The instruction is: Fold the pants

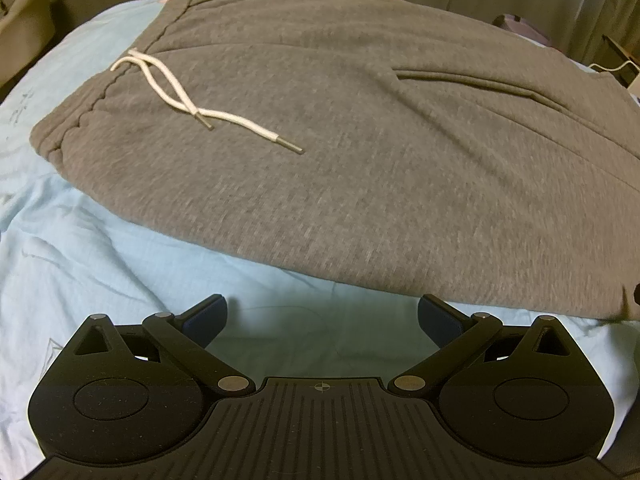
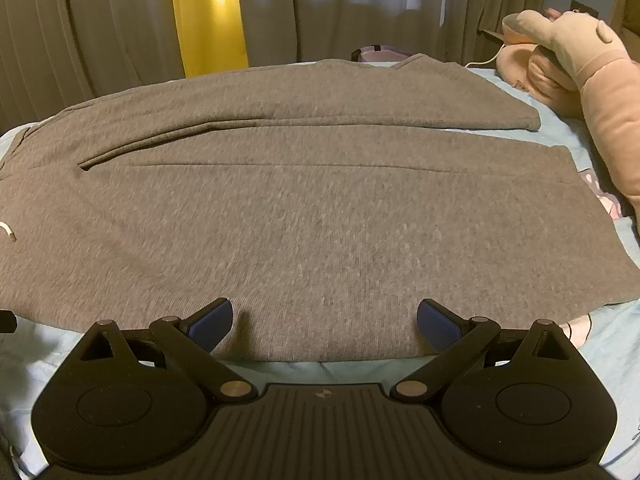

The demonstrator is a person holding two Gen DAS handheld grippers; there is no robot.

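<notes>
Grey sweatpants [image 1: 340, 152] lie flat on a light blue bedsheet [image 1: 120, 264], waistband to the left, with a white drawstring [image 1: 180, 96] on top and a pocket slit [image 1: 460, 80]. The right wrist view shows the pants' legs [image 2: 320, 220] stretching to the right, the far leg [image 2: 400, 100] lying behind the near one. My left gripper [image 1: 322, 320] is open and empty over the sheet, just short of the pants' near edge. My right gripper [image 2: 324, 320] is open and empty, its blue pads [image 2: 210, 322] over the near edge of the leg.
A pink plush toy [image 2: 580, 80] lies on the bed at the right, next to the leg ends. Curtains [image 2: 100, 28] and a yellow strip [image 2: 208, 16] hang behind the bed. A white cable [image 1: 612, 66] runs at the far right.
</notes>
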